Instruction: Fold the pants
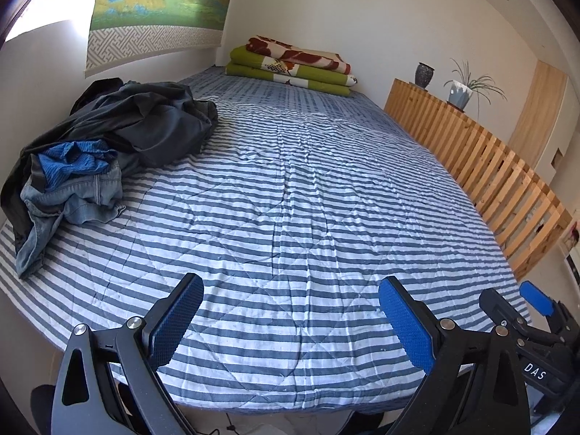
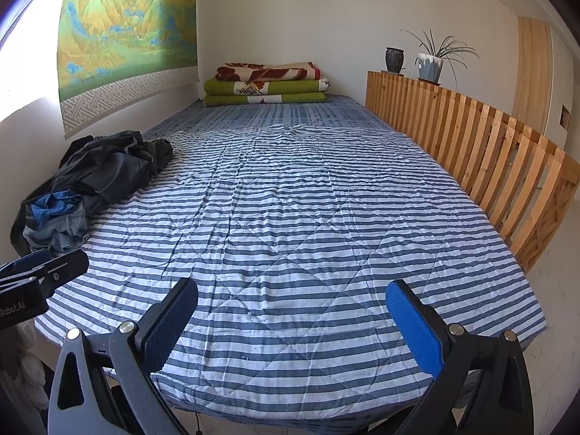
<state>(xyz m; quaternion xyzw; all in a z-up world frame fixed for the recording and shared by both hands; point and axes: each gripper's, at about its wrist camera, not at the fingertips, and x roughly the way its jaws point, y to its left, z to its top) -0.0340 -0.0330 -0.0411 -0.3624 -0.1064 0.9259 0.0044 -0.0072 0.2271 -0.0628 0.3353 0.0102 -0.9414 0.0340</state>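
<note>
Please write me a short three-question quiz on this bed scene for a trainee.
1. True or false: the left gripper holds cloth.
2. Where is the heap of clothes? A) against the wall on the striped quilt B) on the slatted wooden rail C) on the folded blankets
3. What stands beside the potted plant?

Key: 1 false, both it and the right gripper are open and empty; 2 A; 3 a dark vase.

Black tongs, blue-padded

Showing left tongs [image 1: 290,320] and right tongs [image 2: 291,320]: black frames, silver rivets, textured blue pads [image 1: 406,326], white "DAS" lettering.
</note>
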